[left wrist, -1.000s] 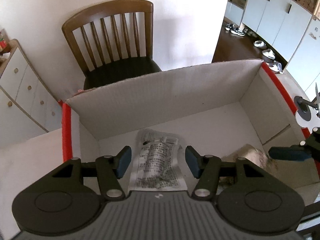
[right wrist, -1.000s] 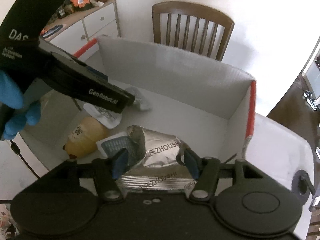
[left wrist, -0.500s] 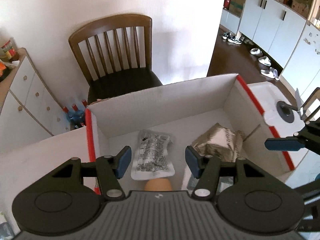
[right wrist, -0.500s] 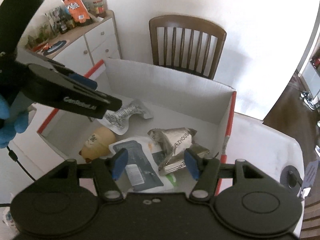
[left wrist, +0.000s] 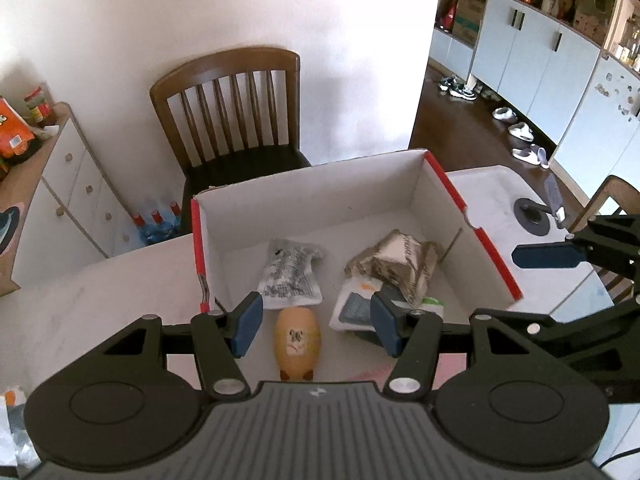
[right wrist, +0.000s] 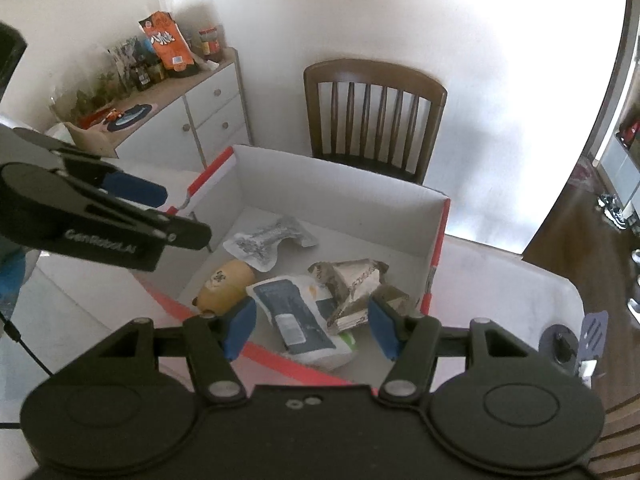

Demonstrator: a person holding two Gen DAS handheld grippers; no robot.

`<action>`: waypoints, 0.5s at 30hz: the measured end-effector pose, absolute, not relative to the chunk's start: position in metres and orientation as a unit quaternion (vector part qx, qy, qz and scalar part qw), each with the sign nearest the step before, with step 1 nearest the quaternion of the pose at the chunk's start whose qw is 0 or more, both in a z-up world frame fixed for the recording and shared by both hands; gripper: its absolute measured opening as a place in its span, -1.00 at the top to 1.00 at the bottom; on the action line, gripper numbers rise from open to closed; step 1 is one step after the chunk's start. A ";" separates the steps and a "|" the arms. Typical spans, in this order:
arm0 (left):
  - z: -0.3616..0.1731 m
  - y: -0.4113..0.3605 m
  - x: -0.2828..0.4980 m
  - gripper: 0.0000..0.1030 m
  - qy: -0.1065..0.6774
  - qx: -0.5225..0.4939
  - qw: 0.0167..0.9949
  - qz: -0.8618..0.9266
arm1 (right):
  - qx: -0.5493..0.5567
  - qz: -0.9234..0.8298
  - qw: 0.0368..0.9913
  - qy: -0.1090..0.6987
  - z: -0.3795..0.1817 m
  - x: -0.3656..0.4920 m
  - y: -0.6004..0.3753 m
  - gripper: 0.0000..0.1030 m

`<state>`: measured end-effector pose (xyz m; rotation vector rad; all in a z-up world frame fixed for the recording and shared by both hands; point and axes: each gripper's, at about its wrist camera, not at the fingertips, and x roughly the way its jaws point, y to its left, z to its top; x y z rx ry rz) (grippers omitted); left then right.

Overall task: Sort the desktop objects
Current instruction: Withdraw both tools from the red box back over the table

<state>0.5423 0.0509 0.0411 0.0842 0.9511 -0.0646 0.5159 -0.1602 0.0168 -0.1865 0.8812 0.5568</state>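
A white cardboard box with red edges [left wrist: 416,184] [right wrist: 336,184] stands on the white table. Inside lie a clear printed pouch [left wrist: 291,273] [right wrist: 266,239], a crumpled silver foil bag [left wrist: 398,261] [right wrist: 354,288], a white and blue packet [left wrist: 356,307] [right wrist: 298,318] and a tan egg-shaped toy [left wrist: 297,341] [right wrist: 226,285]. My left gripper [left wrist: 316,325] is open and empty, high above the box's near side. My right gripper [right wrist: 311,325] is open and empty above the box's near right corner. Each gripper shows at the edge of the other's view.
A brown wooden chair [left wrist: 236,112] [right wrist: 374,114] stands behind the table. A white drawer cabinet [right wrist: 200,116] with snacks on top is at the left. A small dark round stand with a clip [left wrist: 534,216] [right wrist: 568,344] sits on the table right of the box.
My right gripper let go of the silver foil bag, which now lies in the box. Both grippers rose and pulled back, so the whole box shows.
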 end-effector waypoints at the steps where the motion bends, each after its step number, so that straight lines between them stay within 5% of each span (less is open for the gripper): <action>1: 0.044 0.049 0.538 -0.12 0.456 0.041 0.888 -0.033 | -0.090 0.265 0.864 0.419 0.019 0.513 -0.161 -0.20; 15: 0.062 0.030 0.480 -0.12 0.439 0.042 0.896 -0.044 | -0.078 0.273 0.869 0.405 0.037 0.480 -0.178 -0.20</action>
